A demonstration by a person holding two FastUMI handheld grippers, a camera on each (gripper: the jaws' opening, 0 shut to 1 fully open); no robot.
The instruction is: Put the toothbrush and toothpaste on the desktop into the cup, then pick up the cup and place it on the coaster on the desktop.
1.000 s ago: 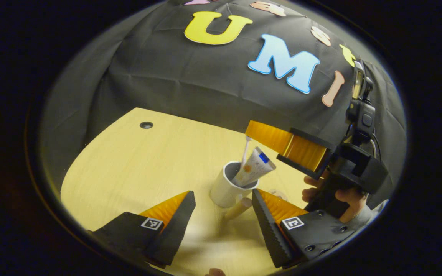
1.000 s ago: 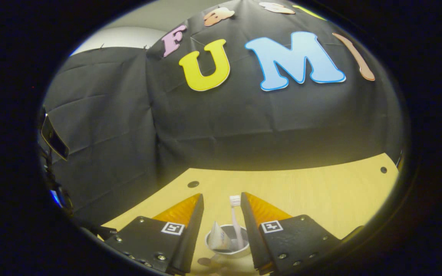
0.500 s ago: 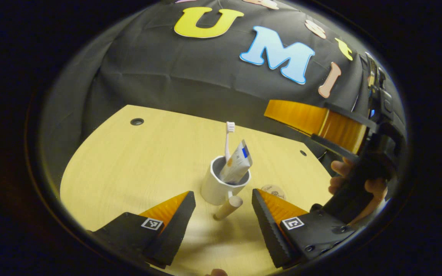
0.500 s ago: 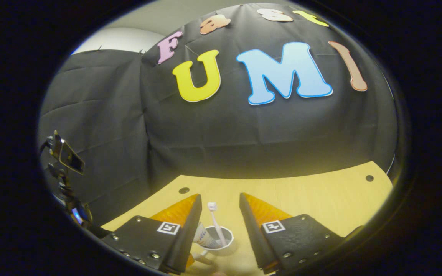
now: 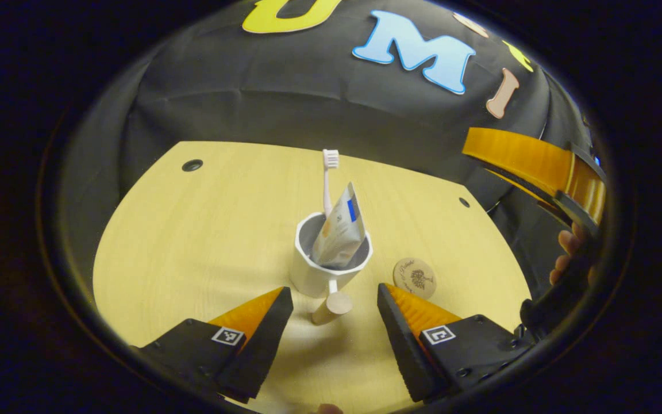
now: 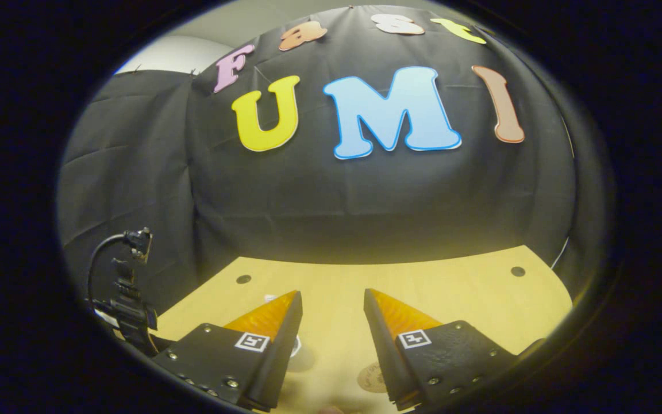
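A white cup (image 5: 315, 275) stands on the wooden desktop (image 5: 204, 230) in the left gripper view. A white toothbrush (image 5: 327, 178) and a toothpaste tube (image 5: 341, 229) stand upright inside it. The cup's wooden handle (image 5: 331, 307) points toward my left gripper (image 5: 334, 299), which is open just in front of it, with the handle's end about level with the fingertips. A round brown coaster (image 5: 415, 278) lies on the desk right of the cup. My right gripper (image 6: 332, 303) is open and holds nothing, and the coaster (image 6: 371, 378) peeks out low between its fingers.
The right gripper's body (image 5: 538, 167) hangs high at the right of the left gripper view, held by a hand (image 5: 565, 259). The desk has cable holes (image 5: 192, 165) near its far edge. A cabled device (image 6: 127, 293) sits at the left of the right gripper view.
The right gripper has drawn back and to the right, away from the cup. The left gripper's view has tipped down and closer, bringing the cup's handle to its fingertips.
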